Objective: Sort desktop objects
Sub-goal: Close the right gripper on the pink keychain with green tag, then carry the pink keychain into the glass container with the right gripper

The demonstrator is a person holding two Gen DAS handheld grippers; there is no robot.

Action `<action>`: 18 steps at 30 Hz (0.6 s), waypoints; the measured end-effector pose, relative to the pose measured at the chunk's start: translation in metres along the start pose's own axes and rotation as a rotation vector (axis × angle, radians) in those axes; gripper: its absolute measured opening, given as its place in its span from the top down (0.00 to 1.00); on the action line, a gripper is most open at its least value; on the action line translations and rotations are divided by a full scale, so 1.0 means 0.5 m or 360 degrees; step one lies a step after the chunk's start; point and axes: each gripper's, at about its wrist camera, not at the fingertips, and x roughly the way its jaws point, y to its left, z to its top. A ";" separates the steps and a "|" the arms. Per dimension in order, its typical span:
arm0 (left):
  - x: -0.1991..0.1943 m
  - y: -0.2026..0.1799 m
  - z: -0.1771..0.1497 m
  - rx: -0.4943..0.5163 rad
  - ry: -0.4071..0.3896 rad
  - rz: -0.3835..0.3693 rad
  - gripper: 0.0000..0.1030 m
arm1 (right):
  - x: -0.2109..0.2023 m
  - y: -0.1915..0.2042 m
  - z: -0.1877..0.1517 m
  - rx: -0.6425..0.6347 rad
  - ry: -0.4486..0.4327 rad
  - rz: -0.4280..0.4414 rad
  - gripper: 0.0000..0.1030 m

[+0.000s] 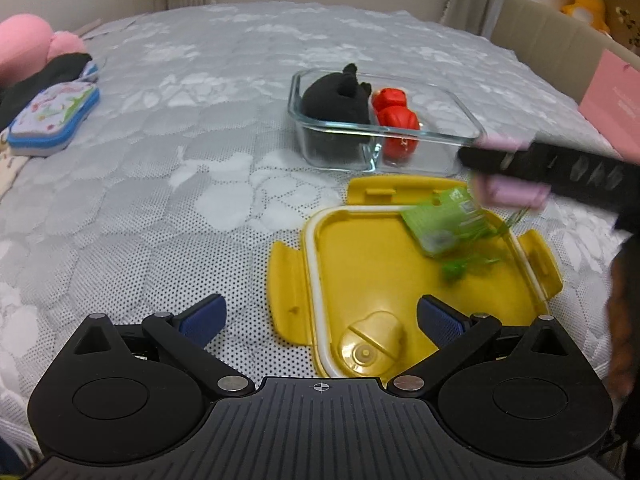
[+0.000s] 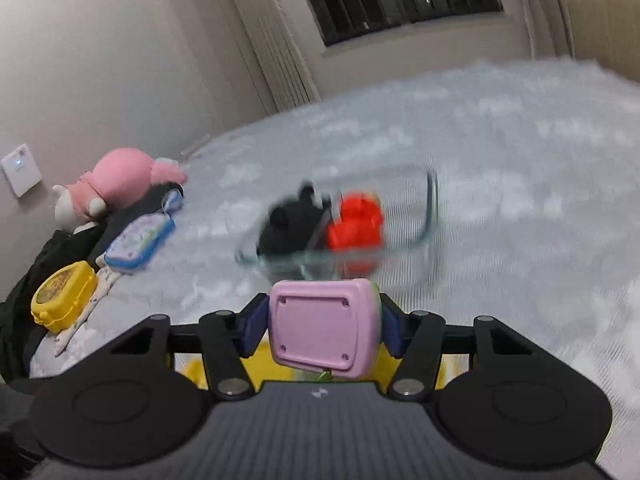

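Observation:
A glass container (image 1: 400, 130) stands on the grey patterned cloth with a black plush toy (image 1: 336, 100) in its left compartment and a red toy (image 1: 396, 116) in its right. Nearer lies its yellow lid (image 1: 360, 264), upside down. My left gripper (image 1: 320, 308) hangs open over the lid's near edge, holding nothing. My right gripper (image 2: 324, 320) is shut on a lilac plastic box (image 2: 324, 324), its pads pressing both sides, just short of the container (image 2: 432, 200). In the left wrist view a blurred green piece (image 1: 444, 220) shows under that box, above the lid; whether it hangs from the box I cannot tell.
At the far left lie a blue-edged pencil case (image 1: 52, 120), a pink plush toy (image 1: 28, 40) and dark cloth; a small yellow box (image 2: 64, 296) sits beside them. A pink carton (image 1: 612, 92) stands at the right edge. A wall and window lie behind.

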 end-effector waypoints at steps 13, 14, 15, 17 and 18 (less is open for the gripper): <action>0.017 0.017 -0.007 -0.0078 0.0038 -0.0073 0.00 | -0.012 0.066 0.201 -0.0360 -0.0213 -0.0158 0.42; 0.018 0.020 -0.008 -0.0083 0.0039 -0.0074 0.00 | 0.005 0.064 0.210 -0.0357 -0.0203 -0.0175 0.42; 0.018 0.023 -0.010 -0.0086 0.0038 -0.0074 0.00 | 0.026 0.062 0.217 -0.0361 -0.0191 -0.0201 0.42; 0.017 0.030 -0.011 -0.0093 0.0039 -0.0069 0.00 | 0.070 0.055 0.225 -0.0364 -0.0150 -0.0253 0.42; 0.017 0.034 -0.012 -0.0097 0.0039 -0.0064 0.00 | 0.091 0.051 0.227 -0.0365 -0.0130 -0.0278 0.42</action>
